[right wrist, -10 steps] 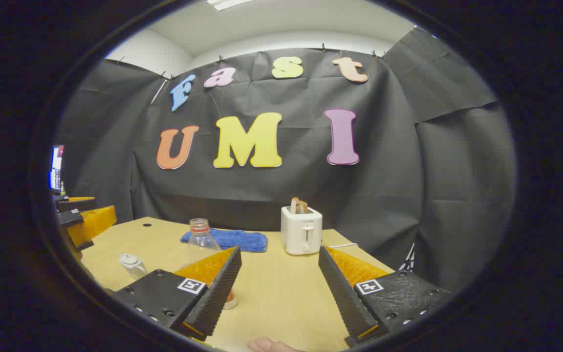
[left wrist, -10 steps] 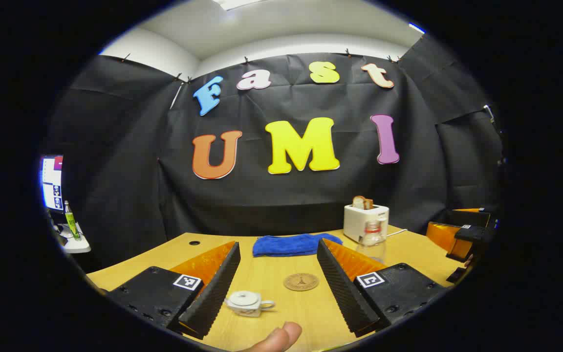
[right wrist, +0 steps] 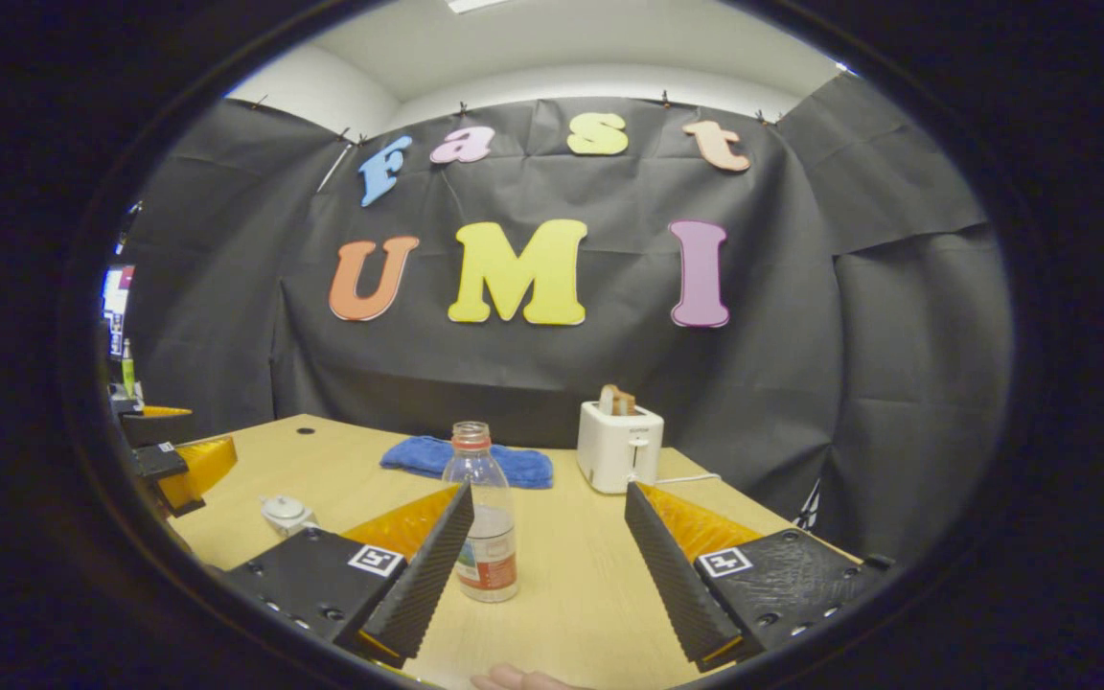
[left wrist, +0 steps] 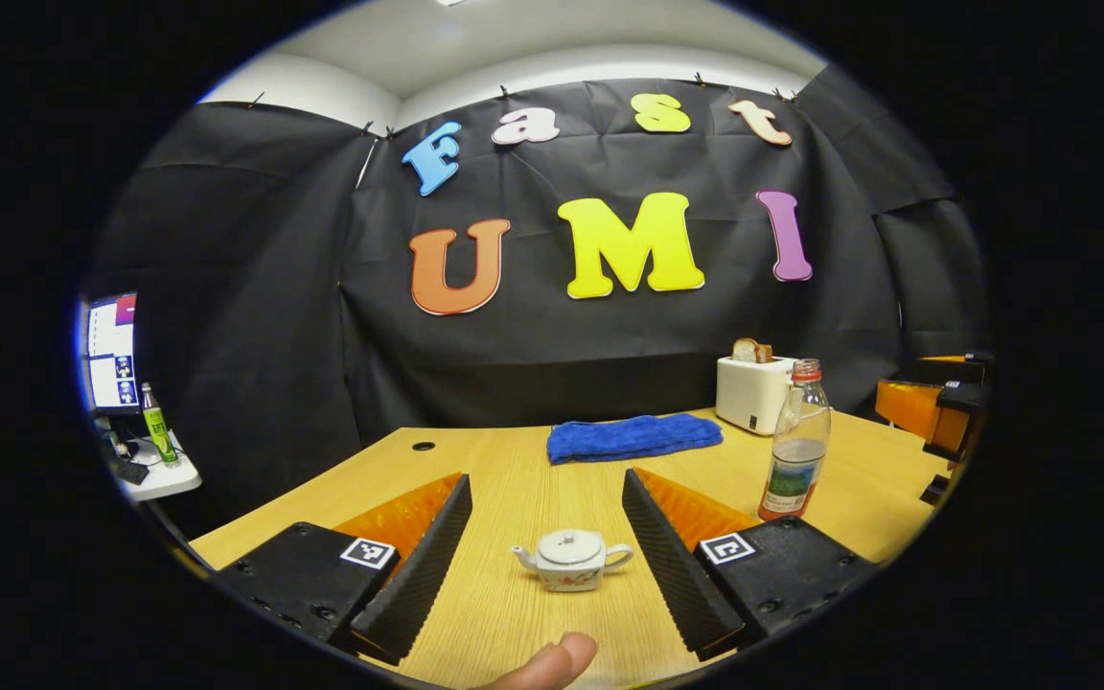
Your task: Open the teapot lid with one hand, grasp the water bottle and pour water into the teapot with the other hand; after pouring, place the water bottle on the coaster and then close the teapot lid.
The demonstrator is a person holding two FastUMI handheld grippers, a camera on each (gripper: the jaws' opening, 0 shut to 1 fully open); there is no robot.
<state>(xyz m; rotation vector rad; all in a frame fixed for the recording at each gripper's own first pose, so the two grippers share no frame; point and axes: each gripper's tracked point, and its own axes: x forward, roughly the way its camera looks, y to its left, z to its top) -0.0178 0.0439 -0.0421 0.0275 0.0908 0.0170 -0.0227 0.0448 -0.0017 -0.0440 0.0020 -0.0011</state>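
A small white teapot (left wrist: 571, 561) with its lid on stands on the wooden table (left wrist: 514, 479), in the gap between the fingers of my open left gripper (left wrist: 545, 489) and a little ahead of them. A clear, red-topped water bottle (left wrist: 794, 441), part full, stands upright to the right. In the right gripper view the bottle (right wrist: 485, 517) sits just ahead of my open right gripper (right wrist: 547, 498), close to its left finger. The teapot (right wrist: 286, 515) lies farther left, near the left gripper (right wrist: 173, 460). Nothing is held.
A blue cloth (left wrist: 633, 436) and a white toaster (left wrist: 753, 393) with toast stand at the back of the table. The other gripper (left wrist: 935, 412) hovers at the right edge. A monitor (left wrist: 111, 350) and a green bottle (left wrist: 157, 436) sit off the table to the left. A thumb (left wrist: 547, 661) shows at the bottom.
The left gripper has swung so the teapot now sits centred between its fingers. The right gripper has shifted so the bottle stands nearer the gap between its fingers.
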